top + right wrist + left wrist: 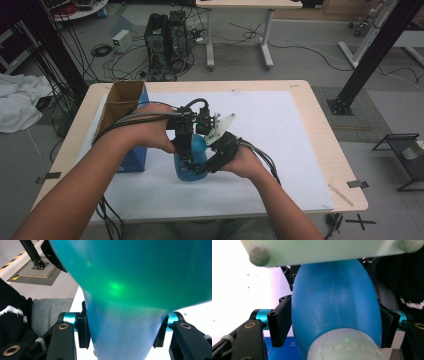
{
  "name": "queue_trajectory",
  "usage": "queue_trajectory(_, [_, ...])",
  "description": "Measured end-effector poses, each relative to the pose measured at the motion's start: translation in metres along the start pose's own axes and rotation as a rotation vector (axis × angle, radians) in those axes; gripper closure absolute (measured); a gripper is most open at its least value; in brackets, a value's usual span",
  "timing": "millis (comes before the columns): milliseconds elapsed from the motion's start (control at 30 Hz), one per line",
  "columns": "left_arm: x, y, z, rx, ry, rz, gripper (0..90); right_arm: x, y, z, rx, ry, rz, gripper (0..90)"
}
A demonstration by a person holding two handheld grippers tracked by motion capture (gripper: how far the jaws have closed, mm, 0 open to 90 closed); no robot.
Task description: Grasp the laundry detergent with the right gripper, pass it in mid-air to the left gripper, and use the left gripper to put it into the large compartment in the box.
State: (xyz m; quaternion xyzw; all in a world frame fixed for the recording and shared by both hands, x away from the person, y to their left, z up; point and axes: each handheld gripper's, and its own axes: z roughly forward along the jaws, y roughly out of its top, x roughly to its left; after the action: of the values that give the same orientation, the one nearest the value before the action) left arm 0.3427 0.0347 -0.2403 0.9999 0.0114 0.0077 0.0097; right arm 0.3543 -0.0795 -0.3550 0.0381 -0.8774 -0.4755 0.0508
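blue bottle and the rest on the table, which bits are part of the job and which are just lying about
In the job: blue bottle, left gripper and right gripper, both clamped on it.

Lying about: cardboard box, blue box.

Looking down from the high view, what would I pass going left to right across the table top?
Cardboard box → left tool → blue bottle → right tool → bare white mat → table's wooden right edge.
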Motion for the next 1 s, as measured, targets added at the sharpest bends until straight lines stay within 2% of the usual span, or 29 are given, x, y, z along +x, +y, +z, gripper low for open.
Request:
queue_trajectory(67, [0.0003, -0.0001, -0.0003, 0.001, -0.004, 0.0, 30.9, -0.0005, 0.0001, -0.0007, -0.001, 0.002, 0.001, 45.9])
queue_trajectory(200, [0.001, -0.0002, -0.0001, 0.003, -0.011, -0.004, 31.0, -0.0029, 0.0002, 0.0004, -0.008, -0.011, -0.026, 45.9])
queue_trajectory(233, [0.0009, -0.0002, 0.0, 0.003, -0.018, -0.003, 32.7, -0.0025, 0.0002, 0.0006, -0.004, -0.006, -0.022, 45.9])
queue_trajectory(267, [-0.0001, -0.0005, 0.0009, 0.002, -0.038, -0.02, 33.3, -0.0017, -0.0001, 0.0012, -0.002, -0.001, -0.008, 45.9])
queue_trajectory(300, [0.0008, -0.0001, 0.0005, 0.004, -0.015, -0.001, 33.4, -0.0014, 0.0, 0.0009, 0.004, 0.003, -0.002, 45.9])
queue_trajectory(333, [0.0005, 0.0, 0.0009, 0.004, -0.022, -0.002, 34.5, -0.0013, 0.0, 0.001, 0.004, 0.003, -0.002, 45.9])
queue_trajectory(400, [0.0006, 0.0006, 0.0005, 0.017, -0.005, 0.012, 35.6, -0.0016, -0.0001, 0.0011, 0.002, 0.001, -0.004, 45.9])
queue_trajectory(433, [0.0004, 0.0008, 0.0011, 0.016, -0.021, 0.008, 36.1, -0.0013, 0.0002, 0.0009, 0.002, 0.002, 0.001, 45.9])
queue_trajectory(567, [-0.0003, 0.0012, 0.0015, 0.02, -0.017, 0.003, 36.5, -0.0027, 0.0001, 0.0015, -0.006, -0.009, -0.014, 46.0])
queue_trajectory(633, [-0.0001, 0.0022, 0.0022, 0.032, 0.004, 0.011, 37.0, -0.0035, 0.0001, 0.0011, -0.001, -0.011, -0.017, 46.0])
queue_trajectory(733, [-0.0002, 0.0037, 0.0052, 0.051, 0.032, 0.025, 37.5, -0.0028, -0.001, 0.002, 0.016, -0.008, 0.009, 46.1])
queue_trajectory(800, [0.0001, 0.0033, 0.0054, 0.044, 0.029, 0.021, 37.6, -0.0044, -0.0013, 0.0023, 0.011, -0.014, -0.005, 46.1])
queue_trajectory(867, [0.001, 0.0025, 0.0043, 0.041, 0.026, 0.023, 37.8, -0.0029, -0.0016, 0.0019, 0.017, -0.006, 0.015, 46.1])
queue_trajectory(933, [-0.0008, 0.0018, 0.0044, 0.034, 0.002, -0.004, 37.9, -0.0022, -0.0013, 0.0015, 0.016, 0.0, 0.021, 46.0])
queue_trajectory(967, [0.0002, 0.002, 0.0038, 0.036, 0.009, 0.002, 38.0, -0.0042, -0.0009, 0.0011, 0.01, -0.006, -0.007, 46.0])
queue_trajectory(1000, [0.0004, 0.0025, 0.0036, 0.04, 0.009, 0.009, 38.0, -0.0042, -0.001, 0.0012, 0.006, -0.002, -0.004, 45.9])
